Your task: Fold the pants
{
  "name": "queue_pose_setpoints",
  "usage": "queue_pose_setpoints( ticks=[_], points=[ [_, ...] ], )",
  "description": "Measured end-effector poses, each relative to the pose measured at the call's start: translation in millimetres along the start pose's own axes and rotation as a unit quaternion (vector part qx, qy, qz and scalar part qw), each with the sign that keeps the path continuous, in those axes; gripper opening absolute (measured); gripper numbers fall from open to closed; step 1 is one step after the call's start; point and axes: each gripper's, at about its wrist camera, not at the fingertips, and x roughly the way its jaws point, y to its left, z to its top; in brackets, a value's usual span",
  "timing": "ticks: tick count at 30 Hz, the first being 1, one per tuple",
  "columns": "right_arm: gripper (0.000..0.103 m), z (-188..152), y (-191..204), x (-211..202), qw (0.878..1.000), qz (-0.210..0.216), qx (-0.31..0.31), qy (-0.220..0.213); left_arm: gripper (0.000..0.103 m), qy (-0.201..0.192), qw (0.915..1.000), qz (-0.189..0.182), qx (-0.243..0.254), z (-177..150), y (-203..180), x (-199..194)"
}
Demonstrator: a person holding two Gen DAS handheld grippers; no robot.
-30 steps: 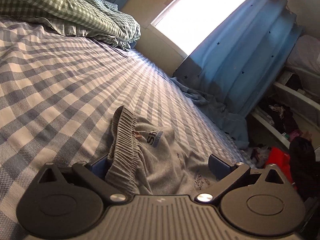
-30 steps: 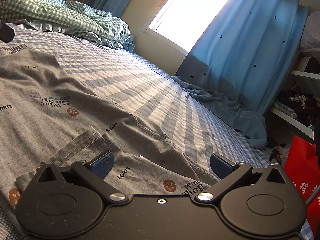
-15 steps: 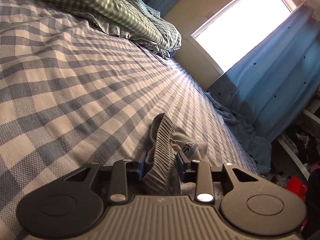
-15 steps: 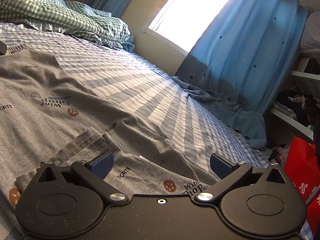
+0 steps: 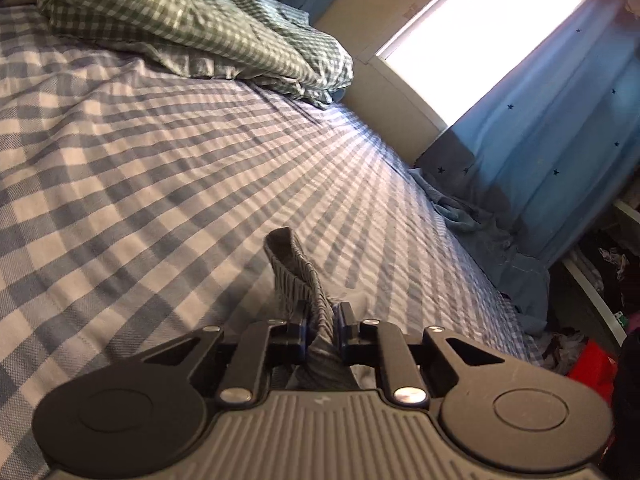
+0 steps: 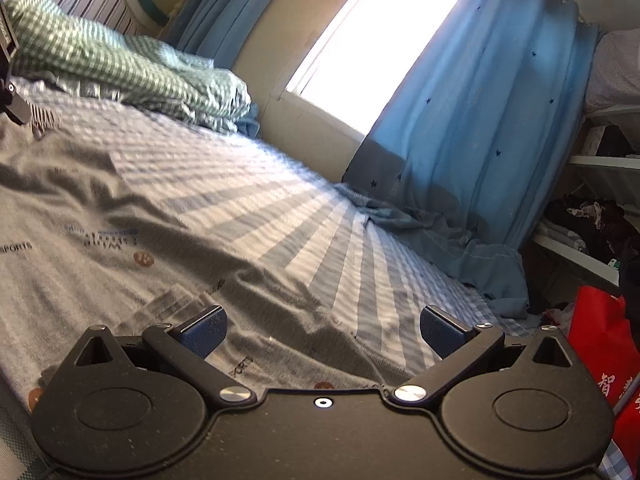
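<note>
The grey printed pants (image 6: 120, 232) lie spread on the checked bed sheet (image 6: 304, 208) in the right wrist view. My right gripper (image 6: 320, 326) is open, its blue pads on either side of the fabric near the pants' lower edge. In the left wrist view my left gripper (image 5: 322, 326) is shut on the pants' ribbed grey waistband (image 5: 296, 268), which stands up bunched between the pads, lifted off the sheet (image 5: 140, 184). The left gripper's body shows at the far left edge of the right wrist view (image 6: 10, 80).
A green checked duvet (image 5: 180, 20) is piled at the bed's head. A blue curtain (image 6: 480, 120) hangs by the bright window and pools on the bed's far edge. Shelves with clothes (image 6: 592, 224) and a red bag (image 6: 600, 360) stand at the right.
My left gripper shut on the waistband and raised it, bunching the cloth; the view tilted up over the sheet. The pants in the right wrist view were pulled and wrinkled. My right gripper stayed open.
</note>
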Motion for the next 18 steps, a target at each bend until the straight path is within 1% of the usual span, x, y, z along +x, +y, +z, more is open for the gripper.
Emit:
queue_pose_setpoints(
  ticks=[1, 3, 6, 9, 12, 15, 18],
  points=[
    [0.102, 0, -6, -6, 1.000, -0.006, 0.015, -0.016, 0.015, -0.001, 0.9999, -0.006, 0.010, 2, -9, -1],
    [0.102, 0, -19, -16, 0.998, -0.015, 0.048, -0.033, 0.015, 0.002, 0.9993, -0.023, 0.028, 6, -31, -2],
    [0.102, -6, -41, -31, 0.995, -0.029, 0.090, -0.039, 0.014, 0.007, 0.9971, -0.046, 0.060, 5, -67, -3],
    [0.102, -19, -62, -45, 0.992, -0.044, 0.109, -0.038, 0.014, 0.014, 0.9916, -0.072, 0.106, -4, -113, 0],
    [0.102, -35, -80, -54, 0.992, -0.070, 0.104, -0.017, 0.014, 0.028, 0.9827, -0.106, 0.149, -23, -162, 5],
    [0.102, -56, -97, -62, 0.990, -0.104, 0.094, -0.001, 0.014, 0.040, 0.9710, -0.139, 0.191, -49, -211, 11],
    [0.102, -78, -116, -73, 0.986, -0.136, 0.092, 0.014, 0.014, 0.065, 0.9557, -0.177, 0.226, -79, -256, 19]
  ],
)
